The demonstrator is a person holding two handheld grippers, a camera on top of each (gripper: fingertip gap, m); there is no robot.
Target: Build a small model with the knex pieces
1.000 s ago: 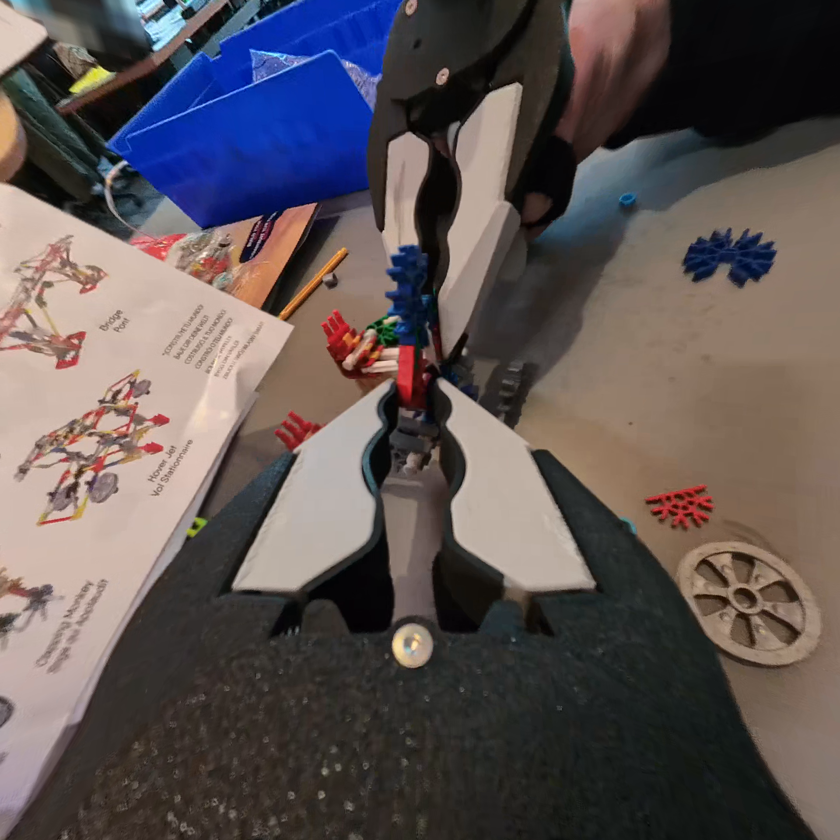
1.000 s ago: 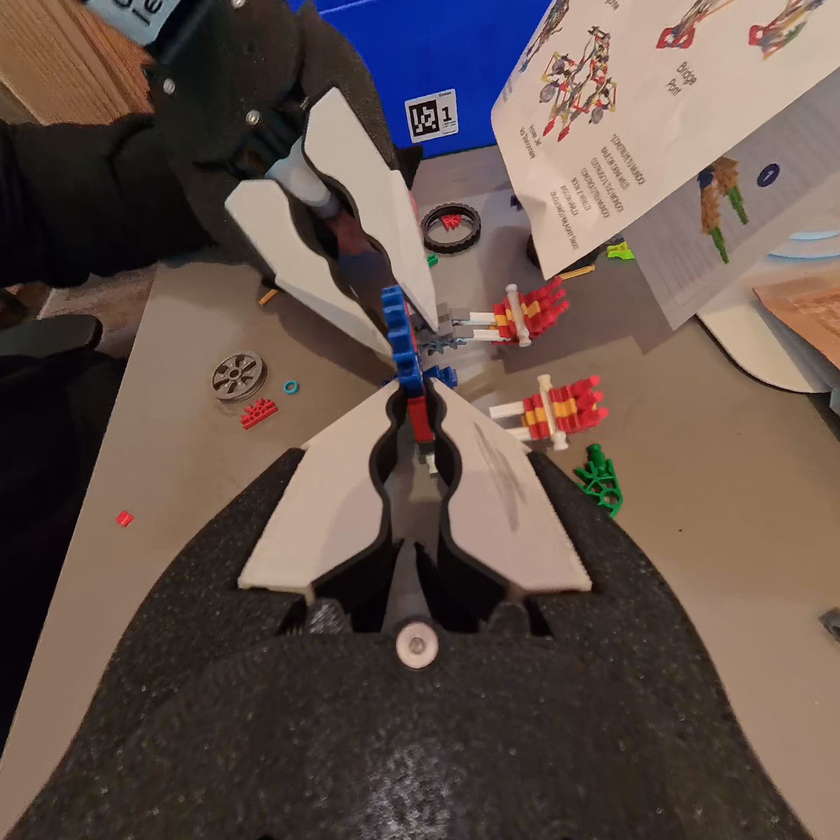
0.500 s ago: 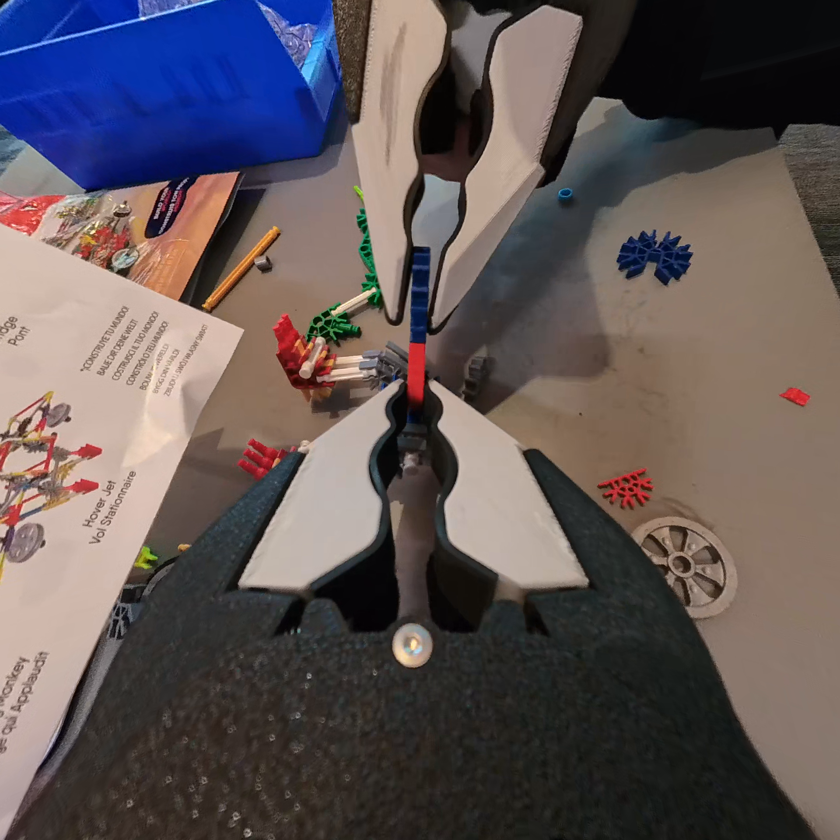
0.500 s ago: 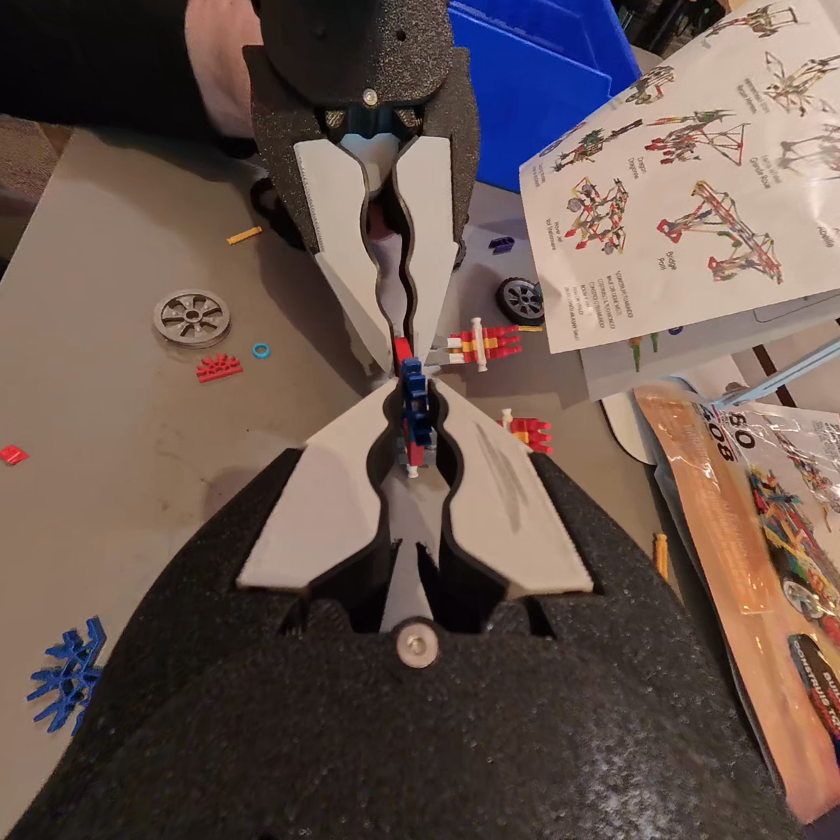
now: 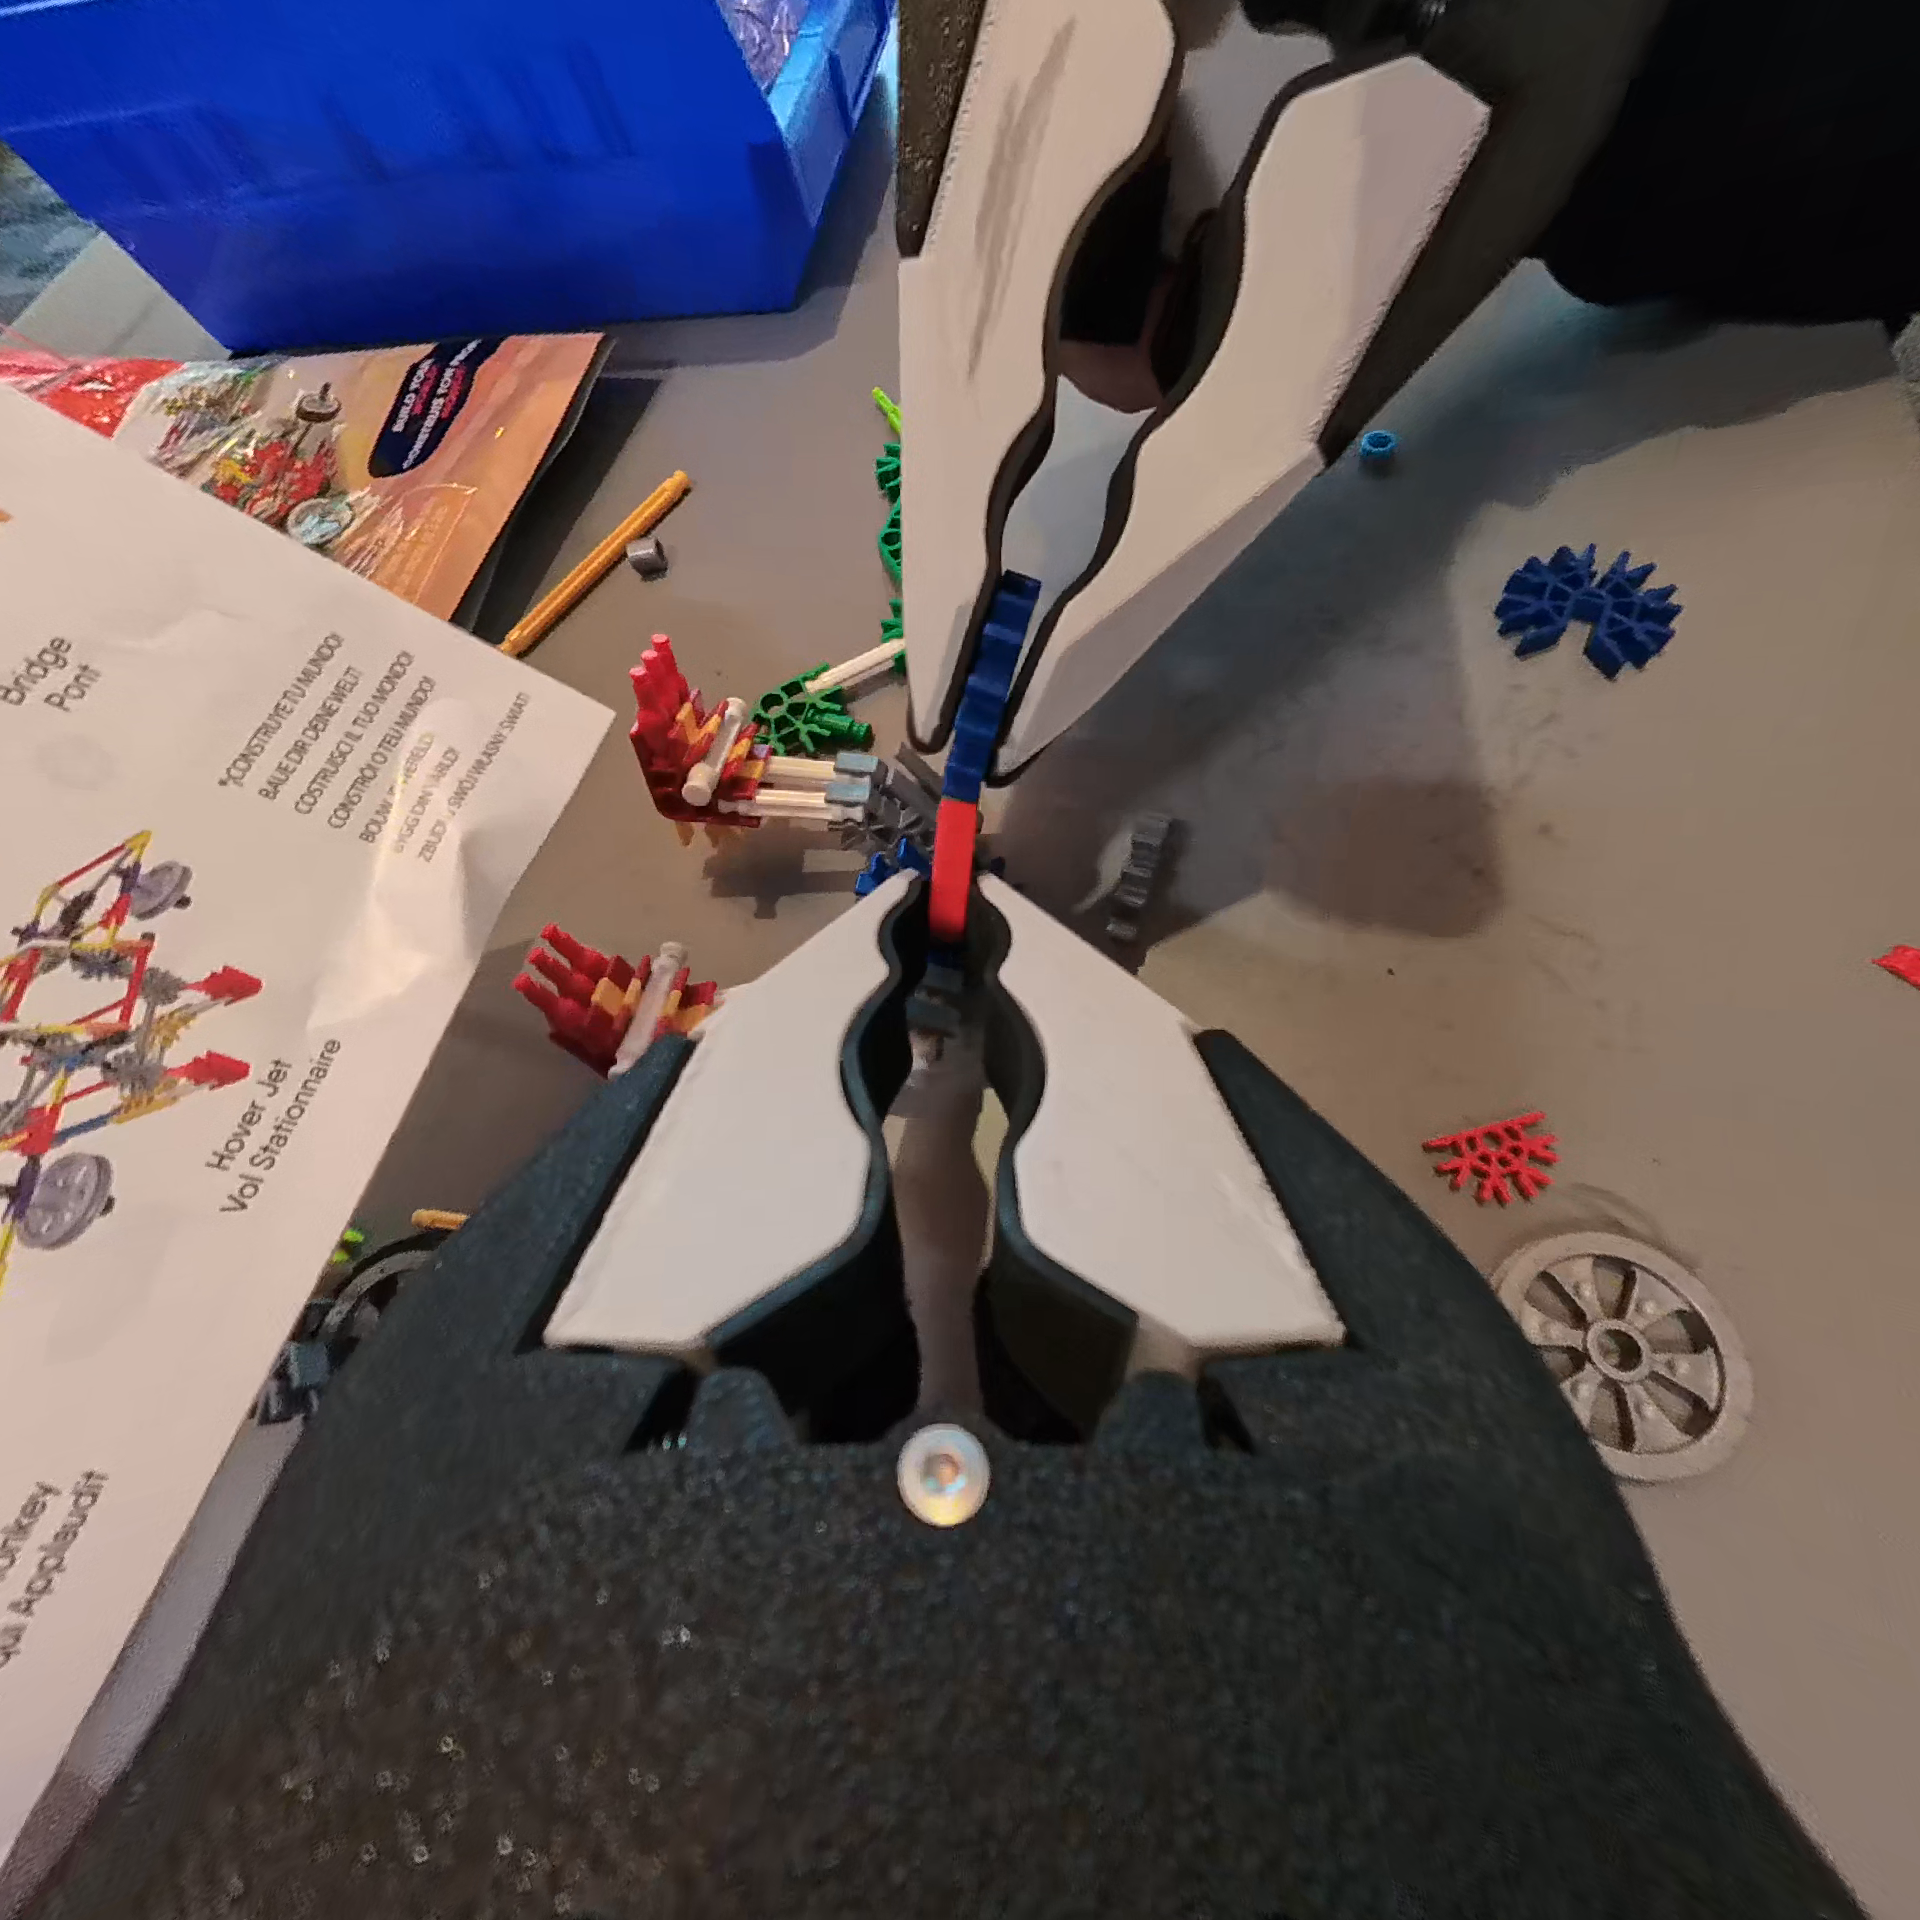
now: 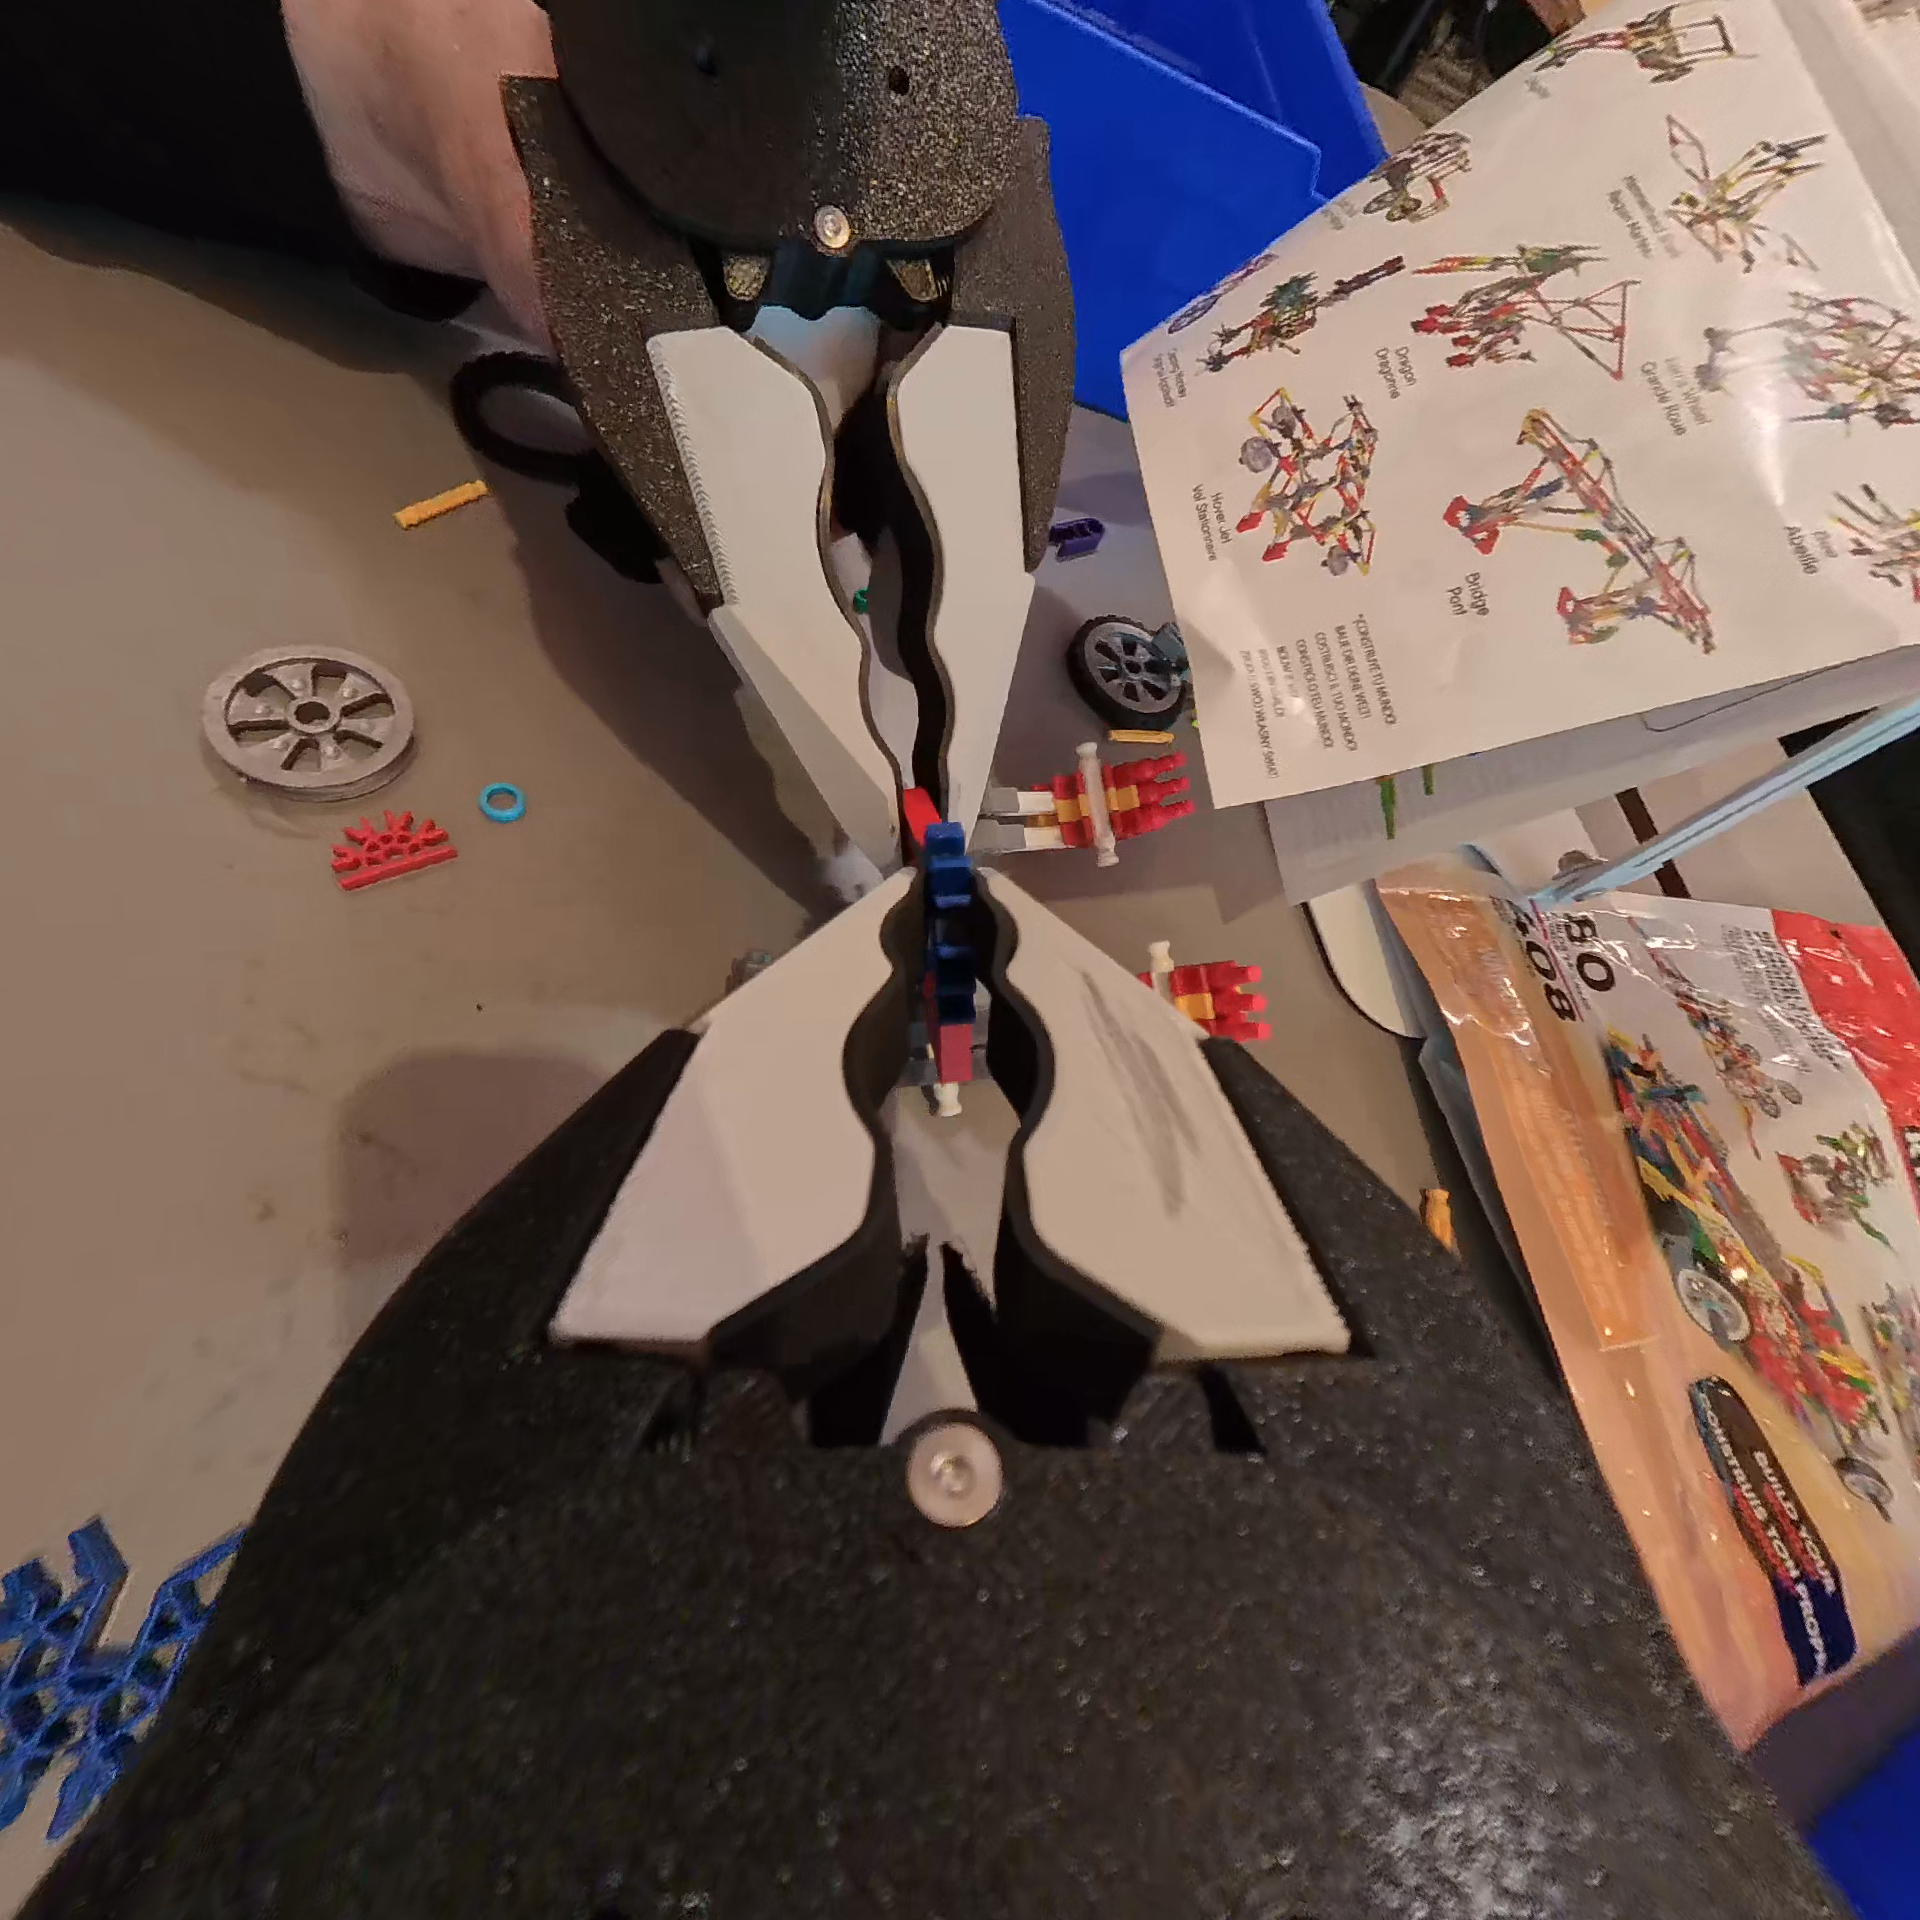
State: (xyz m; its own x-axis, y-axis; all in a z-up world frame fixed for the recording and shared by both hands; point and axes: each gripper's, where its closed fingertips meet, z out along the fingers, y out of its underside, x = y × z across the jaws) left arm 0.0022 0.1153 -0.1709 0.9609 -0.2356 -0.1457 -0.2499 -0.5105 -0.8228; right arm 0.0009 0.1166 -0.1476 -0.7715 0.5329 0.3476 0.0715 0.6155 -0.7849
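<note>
Between the two grippers, left wrist view: left gripper (image 5: 948,883) clenched on red plastic connector piece (image 5: 954,860); right gripper (image 5: 961,753) opposite, tips pinching blue toothed plastic connector (image 5: 987,694). Red and blue meet end to end in line, probably held so for mating or keeping one joined stack steady. Held clear above grey tabletop (image 5: 1351,790).
- Loose on table: two blue snowflake connectors touching (image 5: 1588,615), one red snowflake connector (image 5: 1494,1155), one grey spoked wheel (image 5: 1621,1351), one small grey gear (image 5: 1141,873), one yellow rod (image 5: 597,561).
- Two red-and-yellow stacked assemblies with white rods (image 5: 717,758), green connectors behind.
- White instruction sheet (image 5: 208,831) left, blue plastic bin (image 5: 416,156) behind.

Right wrist view: right gripper (image 6: 948,883) grasping blue toothed plastic connector (image 6: 948,935) edge-on, red part and white rod tip deeper in the gap. Left gripper (image 6: 923,805) facing, closed on red plastic connector piece (image 6: 916,808).
- One grey spoked wheel (image 6: 309,722), one light blue ring (image 6: 501,802), one red half-round connector (image 6: 395,844), one tyred wheel (image 6: 1130,673), one short ridged yellow rod (image 6: 442,503).
- Clear printed parts bag (image 6: 1714,1247) right.
</note>
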